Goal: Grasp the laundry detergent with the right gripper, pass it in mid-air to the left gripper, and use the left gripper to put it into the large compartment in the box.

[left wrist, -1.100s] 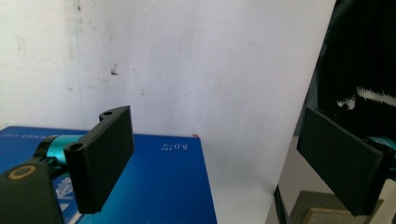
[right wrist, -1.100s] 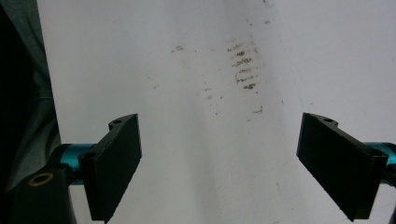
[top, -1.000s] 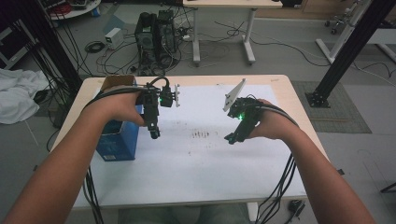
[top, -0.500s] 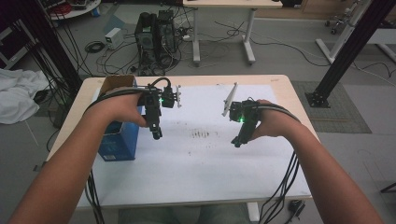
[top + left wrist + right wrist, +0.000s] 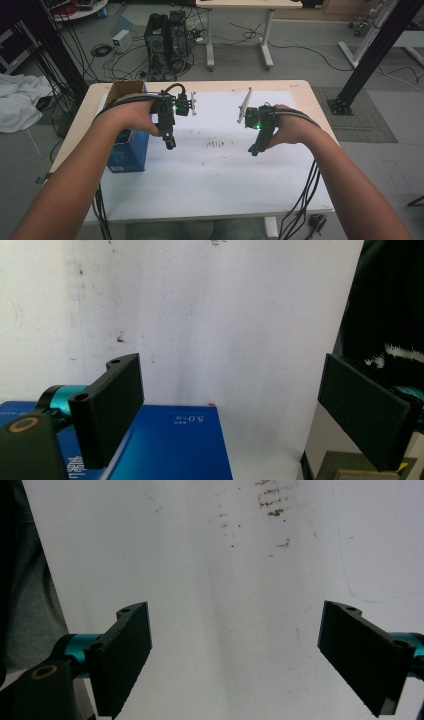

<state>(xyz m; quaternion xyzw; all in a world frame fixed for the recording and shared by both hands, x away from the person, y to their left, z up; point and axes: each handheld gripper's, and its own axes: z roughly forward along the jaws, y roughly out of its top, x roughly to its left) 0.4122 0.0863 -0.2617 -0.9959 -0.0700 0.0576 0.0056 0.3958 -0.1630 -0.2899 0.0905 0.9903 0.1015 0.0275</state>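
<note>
My left gripper (image 5: 170, 144) hangs tip-down over the white sheet (image 5: 210, 175), just right of a blue box (image 5: 128, 152). In the left gripper view my left gripper (image 5: 227, 390) stands open with nothing between its black jaws, and the blue box (image 5: 175, 440) lies below them. My right gripper (image 5: 254, 150) points down at the sheet on the right side. In the right gripper view the right gripper (image 5: 235, 630) is open as well, with bare white sheet (image 5: 225, 580) between the jaws.
Dark smudges (image 5: 215, 144) mark the sheet between the two grippers, and show as brown specks (image 5: 272, 502) in the right gripper view. The table's wooden edge (image 5: 300, 87) frames the sheet. An open cardboard box (image 5: 122, 90) sits behind the blue one. Cables hang off the front edge.
The right gripper has swung from a slant to a more upright stance and its tips have come slightly nearer the person. The left gripper has stayed put.
</note>
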